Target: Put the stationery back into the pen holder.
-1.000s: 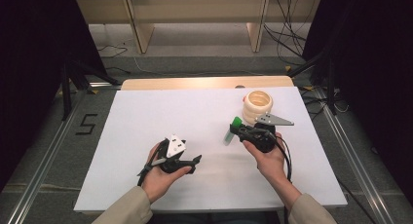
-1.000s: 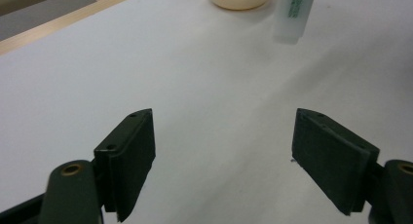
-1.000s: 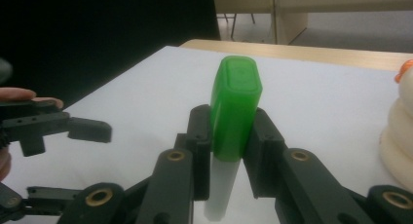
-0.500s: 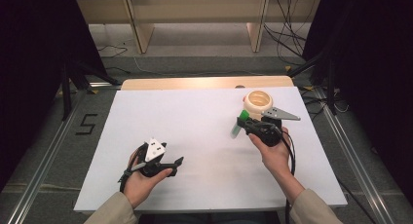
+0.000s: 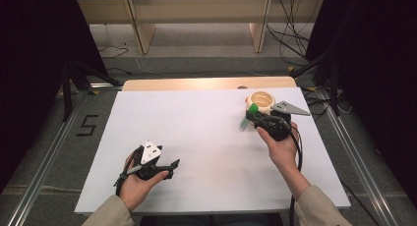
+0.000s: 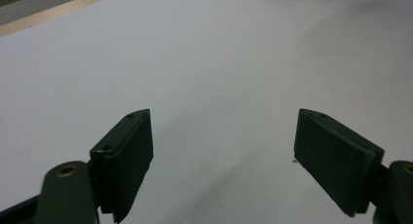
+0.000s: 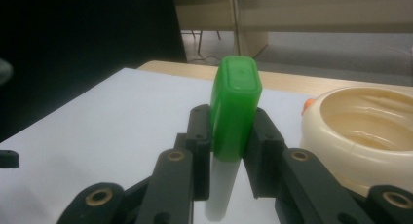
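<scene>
My right gripper (image 7: 229,151) clamps the green-capped tube (image 7: 233,117) upright just beside the cream bowl (image 7: 370,136), left gripper (image 6: 224,160) released and idle over bare table (image 5: 206,132); risk: narrow pad contact lets the tube pivot and miss the bowl.

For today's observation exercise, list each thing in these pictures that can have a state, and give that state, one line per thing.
Right gripper: shut on the marker, held above the table.
Marker: capped with a green cap, clamped between the jaws.
Cream bowl: upright on the table, nothing seen inside.
Left gripper: open, nothing between its jaws.
White table: bare in the middle.
</scene>
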`<action>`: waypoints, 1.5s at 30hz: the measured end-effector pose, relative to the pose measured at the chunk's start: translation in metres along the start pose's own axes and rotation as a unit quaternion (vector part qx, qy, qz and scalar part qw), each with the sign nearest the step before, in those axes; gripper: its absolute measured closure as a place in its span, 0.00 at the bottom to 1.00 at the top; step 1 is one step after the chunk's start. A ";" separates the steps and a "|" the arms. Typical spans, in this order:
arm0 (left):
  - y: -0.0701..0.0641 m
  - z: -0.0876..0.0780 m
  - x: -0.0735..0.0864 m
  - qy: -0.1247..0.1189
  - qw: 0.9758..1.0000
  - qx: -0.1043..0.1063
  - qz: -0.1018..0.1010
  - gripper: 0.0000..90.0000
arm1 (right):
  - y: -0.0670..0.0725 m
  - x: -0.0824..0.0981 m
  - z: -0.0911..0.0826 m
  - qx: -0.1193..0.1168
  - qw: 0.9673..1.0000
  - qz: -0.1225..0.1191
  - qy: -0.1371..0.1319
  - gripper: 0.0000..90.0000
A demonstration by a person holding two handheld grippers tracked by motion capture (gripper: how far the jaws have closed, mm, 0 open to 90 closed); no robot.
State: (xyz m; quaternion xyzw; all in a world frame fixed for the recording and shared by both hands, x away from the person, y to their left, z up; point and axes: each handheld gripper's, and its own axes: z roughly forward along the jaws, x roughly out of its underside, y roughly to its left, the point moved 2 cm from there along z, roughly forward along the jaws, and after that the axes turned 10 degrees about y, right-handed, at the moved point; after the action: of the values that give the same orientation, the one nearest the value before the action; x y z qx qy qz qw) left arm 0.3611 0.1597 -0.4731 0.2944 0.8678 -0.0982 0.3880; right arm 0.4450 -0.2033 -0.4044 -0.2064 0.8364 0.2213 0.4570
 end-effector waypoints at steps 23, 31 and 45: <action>0.000 0.004 0.001 0.007 1.000 0.003 0.000 0.24 | -0.020 -0.022 -0.009 0.029 0.999 0.016 -0.034 0.83; 0.001 0.004 0.001 0.008 1.000 0.003 0.000 0.24 | -0.025 -0.026 -0.011 0.043 0.998 0.017 -0.042 0.83; 0.000 0.005 0.002 0.008 1.000 0.002 0.000 0.24 | -0.030 -0.034 -0.014 0.060 0.997 0.018 -0.055 0.83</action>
State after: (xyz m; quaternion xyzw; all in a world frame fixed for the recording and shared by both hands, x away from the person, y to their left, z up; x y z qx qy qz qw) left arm 0.3634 0.1584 -0.4779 0.2963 0.8707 -0.0977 0.3802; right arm 0.4690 -0.2308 -0.3735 -0.1514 0.8252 0.1903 0.5098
